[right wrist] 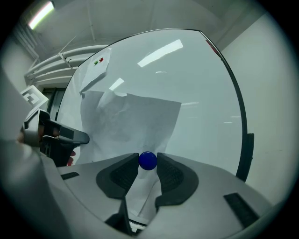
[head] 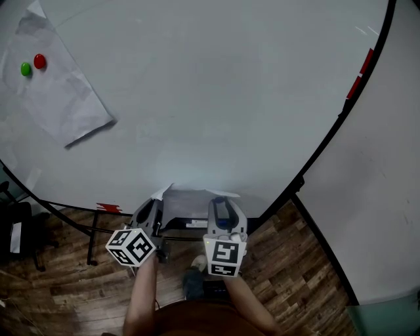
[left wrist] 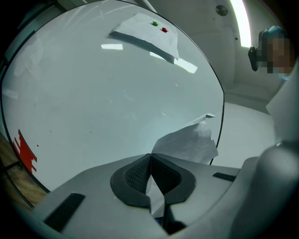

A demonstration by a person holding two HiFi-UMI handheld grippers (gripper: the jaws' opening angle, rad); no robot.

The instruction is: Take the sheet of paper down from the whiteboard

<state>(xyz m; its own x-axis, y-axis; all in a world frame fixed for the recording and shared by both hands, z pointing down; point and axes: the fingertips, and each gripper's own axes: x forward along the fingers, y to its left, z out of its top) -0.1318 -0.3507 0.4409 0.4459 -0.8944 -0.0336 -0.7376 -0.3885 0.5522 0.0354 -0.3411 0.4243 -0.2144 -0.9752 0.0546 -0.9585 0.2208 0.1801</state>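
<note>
White paper sheet (left wrist: pixel 189 142) at whiteboard's (head: pixel 210 98) lower edge, pinched by left tool (left wrist: pixel 150 161), right tool (right wrist: pixel 148 164) gripping blue magnet (right wrist: pixel 148 160)

1. Dark wooden planks are covering the floor (head: pixel 295 262) — uneven in tone.
2. A plain pale wall (head: pixel 387 190) is filling the right side.
3. A long strip light (left wrist: pixel 241 21) is glowing on the white ceiling (right wrist: pixel 140 14).
4. White pipes (right wrist: pixel 60 63) are running side by side beneath it.
5. A dark piece of furniture (head: pixel 16 230) is standing at the left edge — too cropped to name.

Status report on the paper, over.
Left gripper shut on sheet of paper. Right gripper shut on blue magnet. Nothing in the way; second sheet pinned on whiteboard.
</note>
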